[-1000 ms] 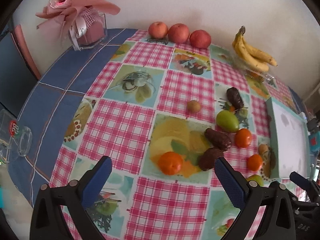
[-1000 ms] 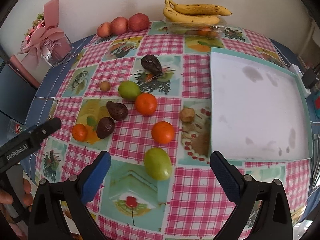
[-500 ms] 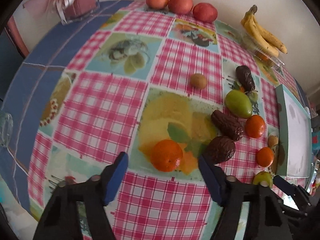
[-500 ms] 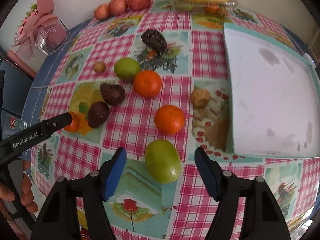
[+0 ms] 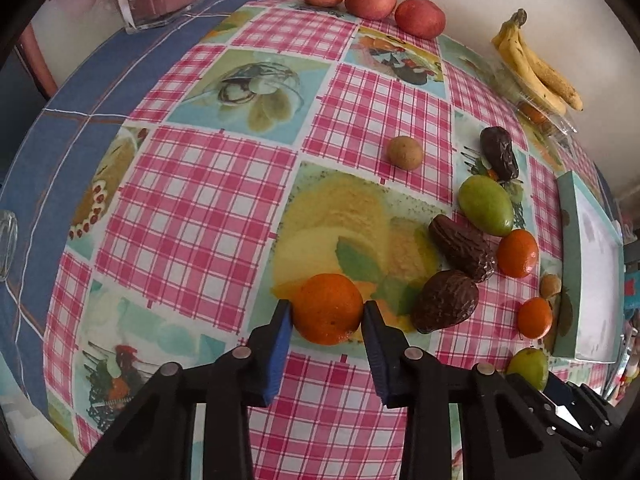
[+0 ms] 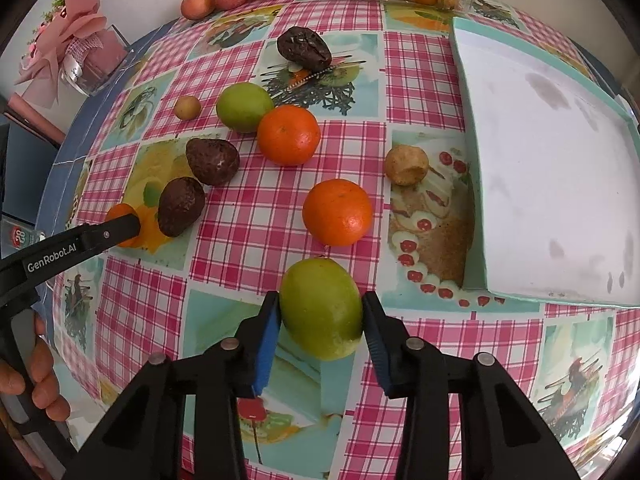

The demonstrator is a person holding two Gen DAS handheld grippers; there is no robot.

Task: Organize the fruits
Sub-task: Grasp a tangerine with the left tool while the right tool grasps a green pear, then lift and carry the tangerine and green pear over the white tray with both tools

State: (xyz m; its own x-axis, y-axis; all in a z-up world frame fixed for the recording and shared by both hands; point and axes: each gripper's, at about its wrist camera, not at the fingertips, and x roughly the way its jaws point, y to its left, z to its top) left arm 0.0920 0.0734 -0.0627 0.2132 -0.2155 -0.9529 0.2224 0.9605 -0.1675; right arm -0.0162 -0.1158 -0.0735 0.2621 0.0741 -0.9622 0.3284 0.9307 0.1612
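Jaws of both hand-held grippers had just closed from wide: left hand-held gripper [image 5: 325, 316] pinched an orange [image 5: 327, 309], right hand-held gripper [image 6: 320, 312] a green fruit [image 6: 322, 308], both on the worktop [image 5: 208, 184], apparently ready for lifting toward the tray [image 6: 560, 184].

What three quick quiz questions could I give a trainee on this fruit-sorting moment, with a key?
1. True or false: the left gripper has its pads against an orange.
2. What lies between the right gripper's pads? A) a banana B) a green fruit C) an apple
3. Fill in: the white tray holds ____ fruit.

Key:
1. True; the jaws have just been closing and now press on both sides.
2. B; those jaws too have just been closing onto it.
3. No; only its bare, stained bottom shows.
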